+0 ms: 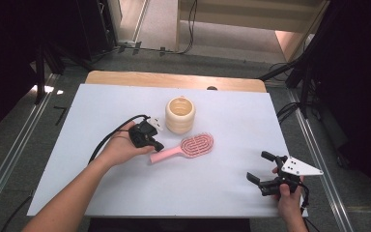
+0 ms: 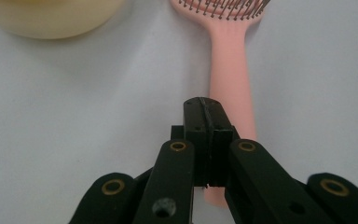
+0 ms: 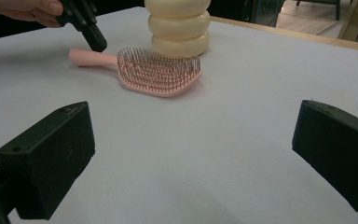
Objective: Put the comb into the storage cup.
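Note:
A pink hairbrush (image 1: 183, 147) lies bristles-up at the middle of the white table cover (image 1: 222, 193), its handle (image 2: 228, 70) pointing toward the person's left. My left gripper (image 1: 157, 144) is shut with nothing between its jaws, and its tip (image 2: 204, 108) sits just over the handle's end. I cannot tell whether it touches the handle. A cream ribbed cup (image 1: 180, 114) stands upright just behind the brush. My right gripper (image 1: 258, 166) rests near the front right corner, open wide and holding nothing. From there the brush (image 3: 161, 72), the cup (image 3: 179, 25) and the left gripper (image 3: 86, 25) lie ahead.
The wooden table edge (image 1: 174, 79) shows beyond the white cover. Floor rails and cables run along both sides of the table. Bare white surface (image 3: 205, 154) lies between the right gripper and the brush.

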